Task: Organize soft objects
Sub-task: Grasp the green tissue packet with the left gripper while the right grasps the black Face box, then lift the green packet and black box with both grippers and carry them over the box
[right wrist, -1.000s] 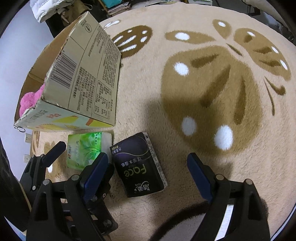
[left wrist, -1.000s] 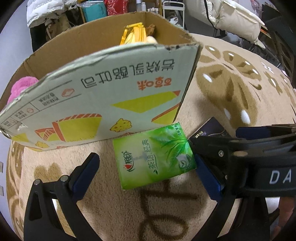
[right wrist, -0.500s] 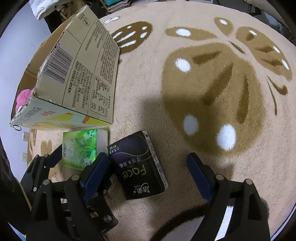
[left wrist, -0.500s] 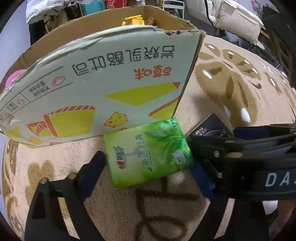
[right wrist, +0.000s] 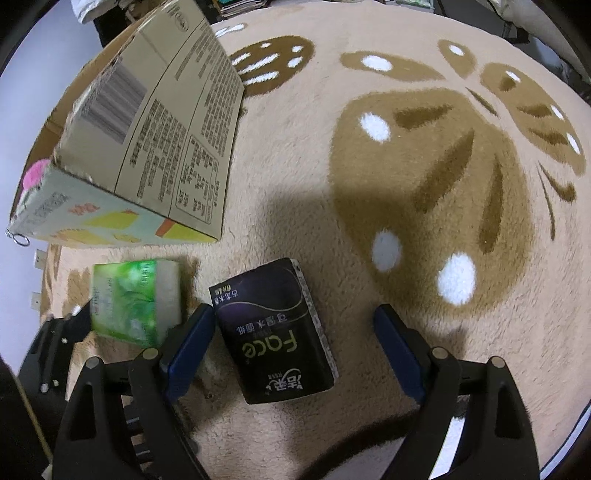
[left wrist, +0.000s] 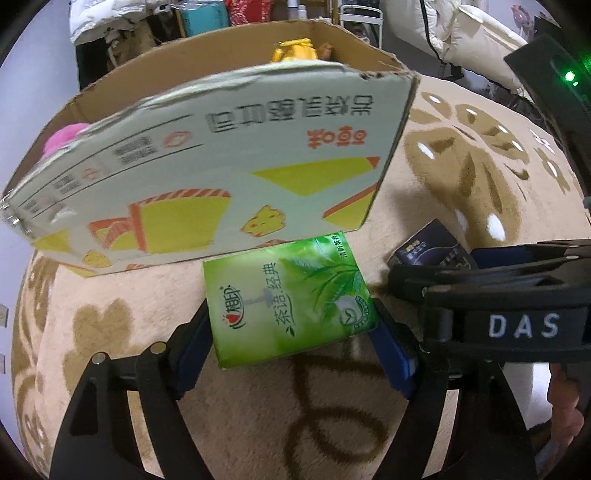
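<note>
A green tissue pack sits between the blue pads of my left gripper, which is shut on it, just in front of the cardboard box. It also shows in the right wrist view, raised a little off the rug. A black "Face" tissue pack lies flat on the rug between the fingers of my right gripper, which is open and does not touch it. In the left wrist view the black pack is partly hidden behind the right gripper.
The open box holds a pink plush and a yellow toy. The beige rug with brown patterns spreads to the right. Furniture and clutter stand behind the box.
My left gripper moved forward and closed on the green pack, which now sits slightly raised. My right gripper edged closer over the black pack and stayed open.
</note>
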The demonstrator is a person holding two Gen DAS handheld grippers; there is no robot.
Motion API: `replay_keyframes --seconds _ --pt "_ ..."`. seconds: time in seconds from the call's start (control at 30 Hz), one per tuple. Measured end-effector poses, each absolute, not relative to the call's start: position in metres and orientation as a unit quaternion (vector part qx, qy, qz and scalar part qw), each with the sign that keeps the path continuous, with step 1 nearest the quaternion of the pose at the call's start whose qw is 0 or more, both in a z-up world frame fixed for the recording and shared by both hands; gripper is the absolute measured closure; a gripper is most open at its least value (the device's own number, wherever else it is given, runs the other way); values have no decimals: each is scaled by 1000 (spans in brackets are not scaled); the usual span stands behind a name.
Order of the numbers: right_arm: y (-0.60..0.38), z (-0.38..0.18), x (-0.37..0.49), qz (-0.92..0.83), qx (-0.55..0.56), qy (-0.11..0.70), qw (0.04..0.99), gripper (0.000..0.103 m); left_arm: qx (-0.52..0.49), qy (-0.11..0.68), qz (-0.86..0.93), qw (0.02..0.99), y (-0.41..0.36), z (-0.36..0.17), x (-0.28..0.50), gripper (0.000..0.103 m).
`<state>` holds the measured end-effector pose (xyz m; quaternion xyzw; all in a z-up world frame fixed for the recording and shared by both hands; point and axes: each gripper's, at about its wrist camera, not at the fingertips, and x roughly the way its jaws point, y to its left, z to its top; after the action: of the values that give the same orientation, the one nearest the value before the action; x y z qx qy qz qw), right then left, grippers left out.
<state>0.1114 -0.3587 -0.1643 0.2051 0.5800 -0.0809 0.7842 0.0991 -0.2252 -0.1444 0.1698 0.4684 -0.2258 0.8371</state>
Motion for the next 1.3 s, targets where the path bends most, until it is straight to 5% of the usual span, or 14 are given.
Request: replay_keyframes --seconds 0.27,0.33,0.43,1.3 --pt "-343 -167 112 -93 158 585 790 19 176 450 -198 853 -200 -130 88 24" --pt "-342 -166 109 -100 151 582 793 27 172 447 -192 857 -193 -126 87 24" --pt "-336 -160 105 -108 128 575 801 53 167 439 -180 864 -182 -117 85 24" --pt "-306 -16 56 -87 114 378 915 55 134 312 -66 938 -82 -10 47 24"
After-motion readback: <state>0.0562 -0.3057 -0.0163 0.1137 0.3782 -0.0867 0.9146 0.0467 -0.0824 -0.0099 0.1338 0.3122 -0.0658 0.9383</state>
